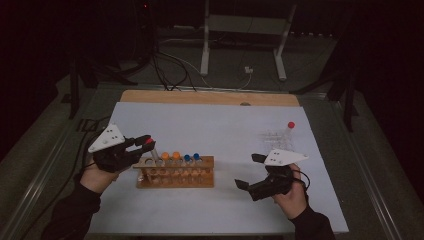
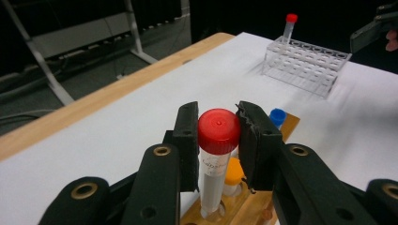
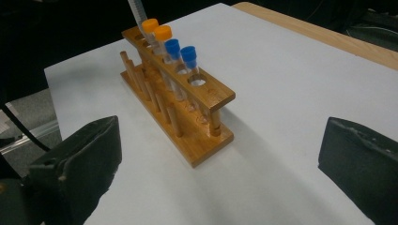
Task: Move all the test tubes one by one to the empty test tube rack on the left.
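Note:
My left gripper (image 1: 145,143) (image 2: 217,129) is shut on a clear tube with a red cap (image 2: 218,131) (image 1: 149,141), held just below the cap. The tube's lower end reaches the end hole of the wooden rack (image 1: 175,175) (image 2: 244,201) (image 3: 197,136). Its clear body (image 3: 136,11) slants down behind the orange caps. The rack holds two orange-capped tubes (image 1: 170,155) (image 3: 157,29) and two blue-capped tubes (image 1: 192,157) (image 3: 180,49). My right gripper (image 1: 250,171) (image 3: 218,159) stands open to the right of the rack, nothing between its fingers.
A clear plastic rack (image 1: 276,137) (image 2: 305,61) with one red-capped tube (image 1: 290,126) (image 2: 290,26) stands at the back right of the white sheet (image 1: 220,120). A wooden table edge (image 1: 210,97) runs along the far side, with metal frame legs behind.

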Tool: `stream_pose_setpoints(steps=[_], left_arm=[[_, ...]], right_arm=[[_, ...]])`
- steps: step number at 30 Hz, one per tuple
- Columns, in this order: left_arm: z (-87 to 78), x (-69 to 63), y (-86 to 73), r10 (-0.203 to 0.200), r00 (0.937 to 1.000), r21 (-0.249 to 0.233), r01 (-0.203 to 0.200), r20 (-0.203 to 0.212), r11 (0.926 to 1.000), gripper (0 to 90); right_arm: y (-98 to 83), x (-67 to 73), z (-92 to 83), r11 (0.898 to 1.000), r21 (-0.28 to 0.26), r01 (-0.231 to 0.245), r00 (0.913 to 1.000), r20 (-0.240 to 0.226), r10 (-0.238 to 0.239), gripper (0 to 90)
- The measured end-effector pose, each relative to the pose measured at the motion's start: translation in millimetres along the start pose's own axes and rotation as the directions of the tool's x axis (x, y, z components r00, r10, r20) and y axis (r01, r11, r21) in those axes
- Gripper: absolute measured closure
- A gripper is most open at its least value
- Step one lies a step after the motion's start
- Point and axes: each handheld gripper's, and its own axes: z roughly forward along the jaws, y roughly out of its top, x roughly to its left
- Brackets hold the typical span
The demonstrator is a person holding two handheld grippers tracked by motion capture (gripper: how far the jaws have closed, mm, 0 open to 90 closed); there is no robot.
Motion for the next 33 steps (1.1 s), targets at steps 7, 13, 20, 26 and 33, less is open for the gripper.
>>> stream_pose_setpoints(steps=[7,13,20,26,33], left_arm=[[11.1,2.6,-16.2,-0.026,0.9994,0.035,0.025,0.021,0.9991,71.6],[18.4,1.8,-28.3,-0.036,0.9989,0.063,0.034,0.031,0.9974,71.6],[24.4,0.6,-37.5,-0.044,0.9983,0.08,0.041,0.038,0.9959,71.6],[29.0,-0.5,-40.3,-0.032,0.9988,0.11,0.027,0.036,0.9935,71.5],[29.9,0.1,-40.7,-0.035,0.9985,0.122,0.029,0.041,0.9921,71.4]], right_arm=[[-0.2,-0.7,-0.5,1.0,-0.003,-0.002,1.0,0.001,0.002,0.0],[-0.2,-0.9,-0.6,1.0,-0.004,-0.003,1.0,0.0,0.003,0.0],[-0.3,-1.5,-0.9,1.0,-0.005,-0.005,1.0,-0.001,0.005,0.0],[-0.2,-1.5,-1.2,1.0,-0.006,-0.006,1.0,-0.002,0.006,0.0],[0.1,-1.3,-1.6,1.0,-0.007,-0.005,1.0,-0.001,0.005,0.0]])
